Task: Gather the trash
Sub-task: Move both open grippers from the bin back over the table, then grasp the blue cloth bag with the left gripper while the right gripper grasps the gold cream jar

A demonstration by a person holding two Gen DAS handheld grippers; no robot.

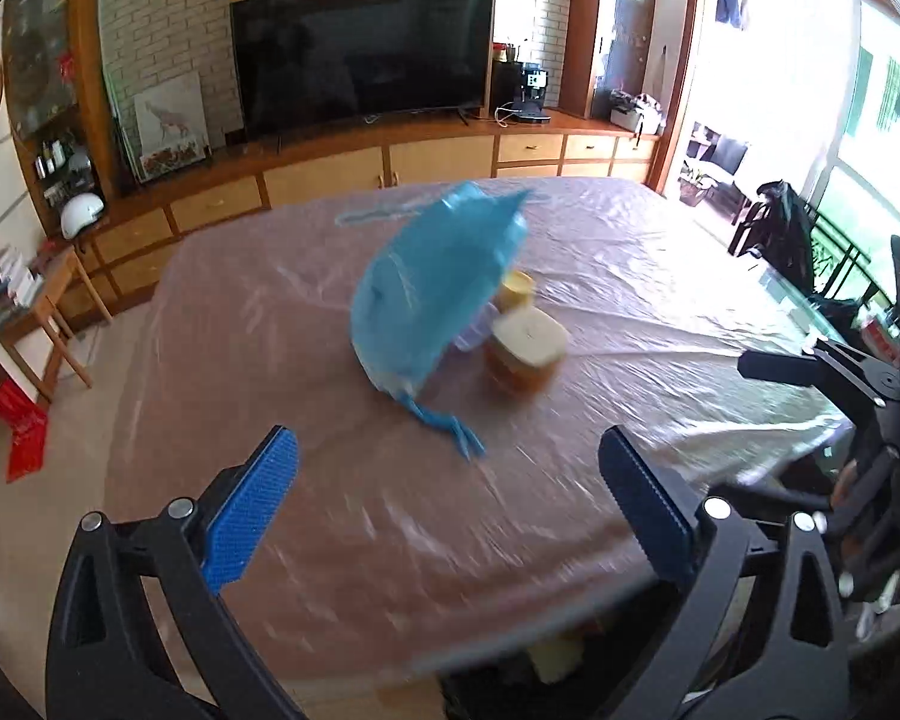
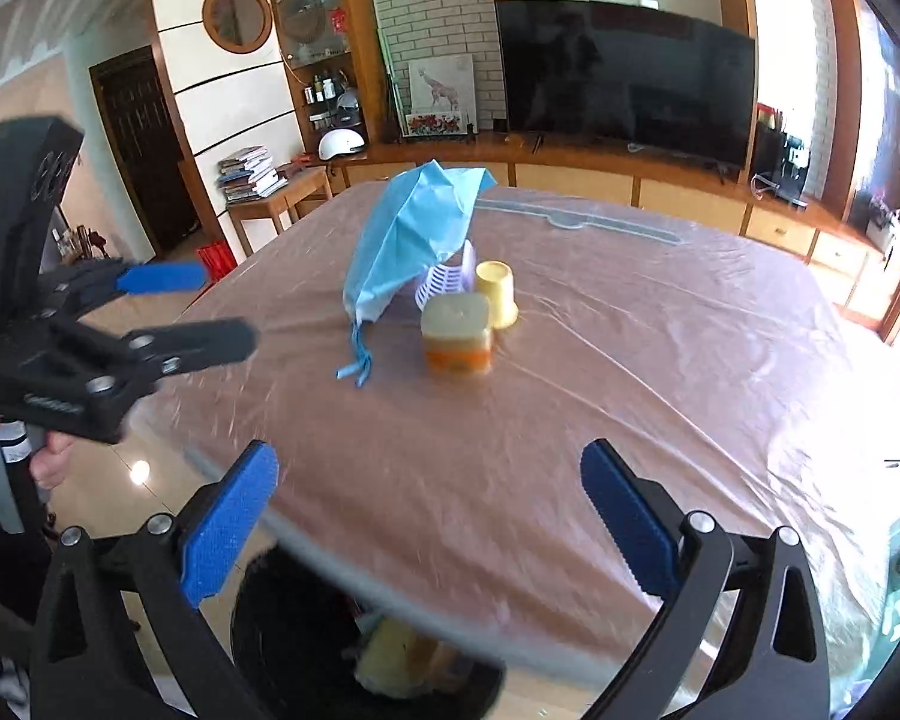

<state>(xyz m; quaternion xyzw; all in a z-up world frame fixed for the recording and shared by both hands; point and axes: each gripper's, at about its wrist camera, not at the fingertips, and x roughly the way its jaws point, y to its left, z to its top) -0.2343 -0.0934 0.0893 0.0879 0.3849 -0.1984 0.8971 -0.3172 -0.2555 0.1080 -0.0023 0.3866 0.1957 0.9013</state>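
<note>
Left claw [image 1: 450, 510]: spread wide, empty.
Right claw [image 2: 429, 516]: spread wide, empty.
Trash left: crumpled light-blue plastic bag [image 2: 411, 240], pale square-lidded orange jar [image 2: 457, 333], upturned yellow plastic cup [image 2: 497, 294] and white slotted plastic piece [image 2: 444, 288] sat clustered mid-desk.
Desk [image 2: 630, 390]: covered in clear plastic sheeting.
Container: black round bin [image 2: 258, 618] under the near desk edge held yellowish scraps.
Risk: the bag draped over the cluster might drag neighbours over when lifted.
</note>
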